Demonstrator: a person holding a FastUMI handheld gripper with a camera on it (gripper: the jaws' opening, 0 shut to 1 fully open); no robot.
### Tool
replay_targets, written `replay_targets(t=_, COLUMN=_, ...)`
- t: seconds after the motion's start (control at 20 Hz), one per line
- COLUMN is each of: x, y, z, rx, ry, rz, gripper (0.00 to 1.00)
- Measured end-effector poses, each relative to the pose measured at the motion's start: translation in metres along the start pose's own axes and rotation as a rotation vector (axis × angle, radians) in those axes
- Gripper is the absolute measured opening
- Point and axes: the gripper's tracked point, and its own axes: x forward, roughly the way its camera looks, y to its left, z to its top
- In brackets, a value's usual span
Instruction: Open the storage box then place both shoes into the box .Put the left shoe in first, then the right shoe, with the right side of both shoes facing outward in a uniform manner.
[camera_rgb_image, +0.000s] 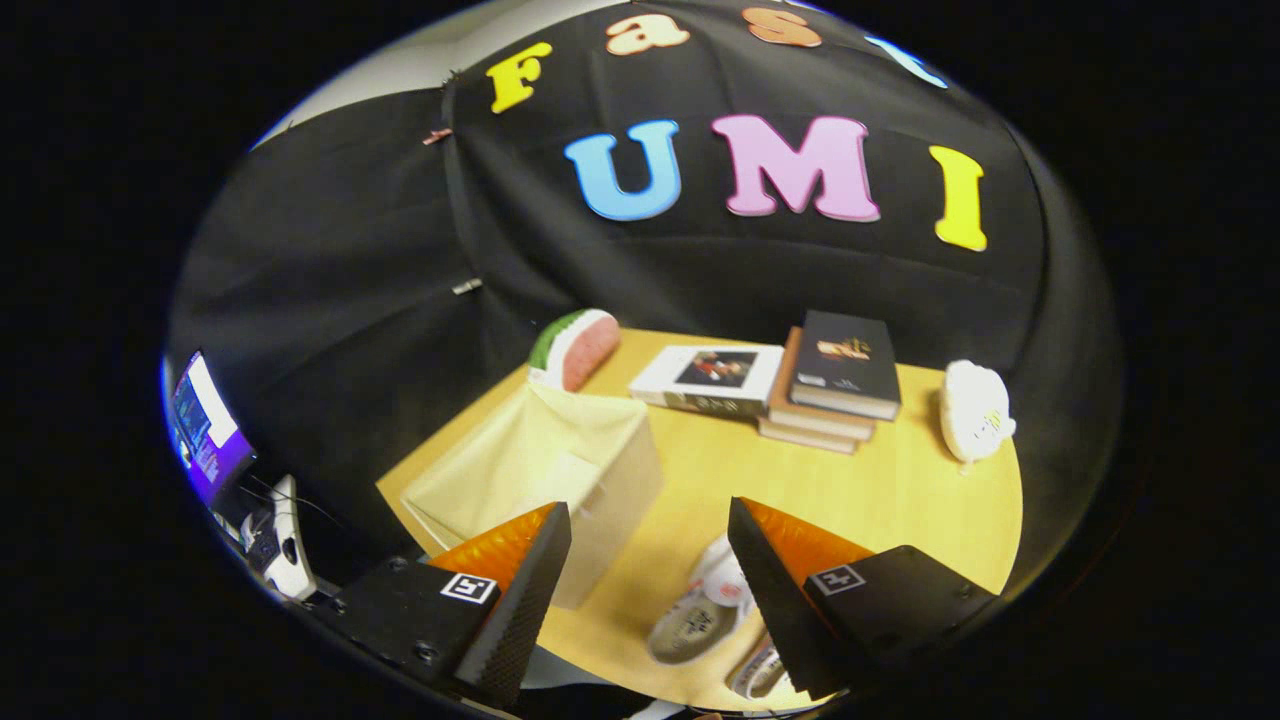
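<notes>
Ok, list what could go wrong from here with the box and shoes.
1. The gripper hangs open above the table; the shoes lie close together between and under its fingers, so a grasp might catch both or the wrong one.
2. The box looks light, so pulling it open may slide it.
3. The books lie close behind the box and may get bumped.

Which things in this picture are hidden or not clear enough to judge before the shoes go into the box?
- Second shoe, gripper view: mostly hidden behind one finger, so left or right is unclear.
- First shoe: partly covered by the same finger; its side cannot be told.
- Storage box: its near corner is behind the other finger; the inside is not visible.
- Gripper: open, holding nothing.
- Book covers: too small to read.
</notes>
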Motion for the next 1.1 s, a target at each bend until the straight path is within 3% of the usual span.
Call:
replay_targets(t=0.2, x=0.014, y=-0.04, z=-0.073, rx=0.007, ry=0.135, rz=-0.096, gripper=0.96)
replay_targets(t=0.3, x=0.023, y=-0.051, z=-0.105, rx=0.006, ry=0.193, rz=-0.125, gripper=0.89)
replay_targets(t=0.55, x=0.056, y=-0.071, z=-0.136, rx=0.105, ry=0.275, rz=-0.144, gripper=0.78)
replay_targets(t=0.6, x=0.064, y=-0.071, z=-0.139, rx=0.132, ry=0.283, rz=-0.141, gripper=0.72)
replay_targets(t=0.7, x=0.077, y=-0.074, z=-0.137, rx=0.161, ry=0.284, rz=-0.149, gripper=0.71)
replay_targets(t=0.95, x=0.105, y=-0.095, z=-0.144, rx=0.15, ry=0.276, rz=-0.267, gripper=0.5)
replay_targets(t=1.1, x=0.104, y=-0.102, z=-0.147, rx=0.213, ry=0.3, rz=-0.327, gripper=0.23)
